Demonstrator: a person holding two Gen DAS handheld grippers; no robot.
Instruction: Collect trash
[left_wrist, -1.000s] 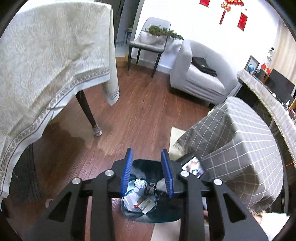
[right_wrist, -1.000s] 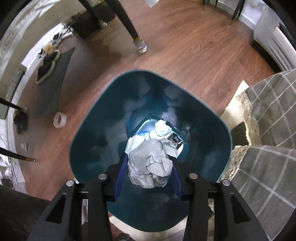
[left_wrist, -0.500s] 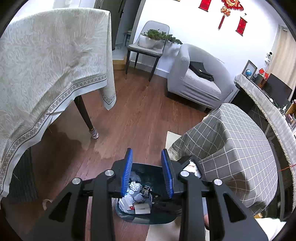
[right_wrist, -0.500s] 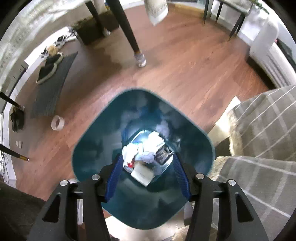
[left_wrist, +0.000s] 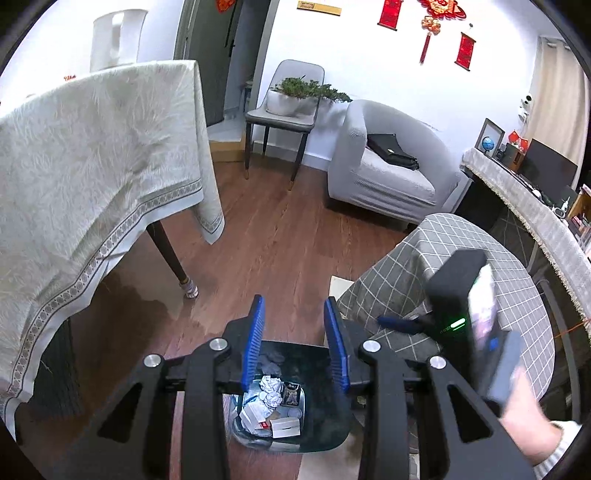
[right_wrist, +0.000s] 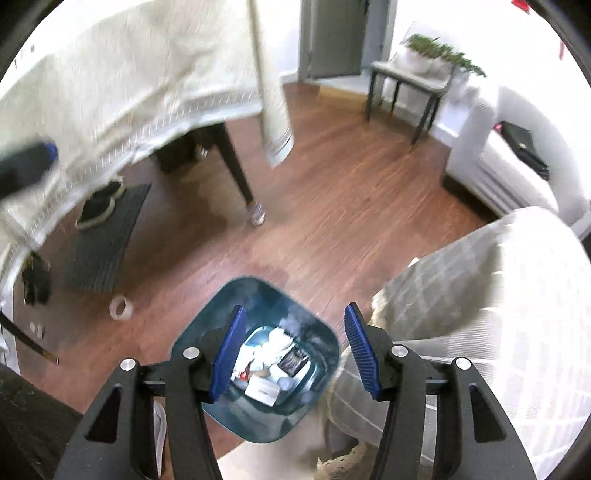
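A dark teal trash bin (right_wrist: 317, 332) stands on the wood floor beside a checked grey cloth; it also shows in the left wrist view (left_wrist: 325, 424). Crumpled white paper (right_wrist: 275, 339) and small boxes lie at its bottom, and the paper shows in the left wrist view (left_wrist: 269, 387) too. My right gripper (right_wrist: 295, 354) is open and empty, high above the bin. My left gripper (left_wrist: 295, 347) is open and empty, also above the bin. The right gripper's body (left_wrist: 465, 314) shows at the right of the left wrist view.
A table with a cream cloth (left_wrist: 92, 166) stands at the left, its dark leg (left_wrist: 173, 258) near the bin. The checked grey cloth (left_wrist: 461, 266) covers furniture at the right. A grey armchair (left_wrist: 388, 173) and chair with plant (left_wrist: 288, 110) are behind. A tape roll (right_wrist: 121, 308) lies on the floor.
My right gripper opened and dropped the crumpled paper into the bin, then rose and tilted up. My left gripper also rose away from the bin.
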